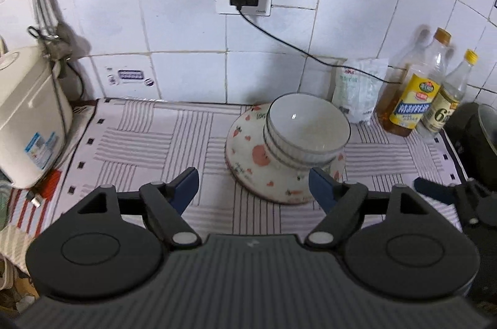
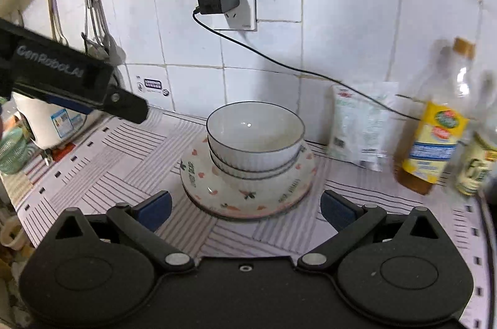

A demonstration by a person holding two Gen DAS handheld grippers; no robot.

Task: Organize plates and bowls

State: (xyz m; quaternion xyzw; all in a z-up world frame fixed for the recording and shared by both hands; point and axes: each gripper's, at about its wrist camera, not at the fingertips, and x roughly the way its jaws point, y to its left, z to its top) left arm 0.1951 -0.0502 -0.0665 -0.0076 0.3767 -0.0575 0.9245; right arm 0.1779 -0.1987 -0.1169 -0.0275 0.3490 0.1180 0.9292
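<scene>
Your right gripper, spread wide and empty, faces the stacked bowls on the plates at frame centre, nearer than your equally open left gripper, which sees them right of centre.

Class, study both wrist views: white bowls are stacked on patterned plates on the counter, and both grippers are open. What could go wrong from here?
1. The white bowls sit off-centre on the patterned plates; lifting the plates by one edge might tip them off.
2. The bottles stand close on the right; a wide swing of the right gripper may knock them.
3. The left gripper is close beside the right one, so they could collide over the stack.
</scene>
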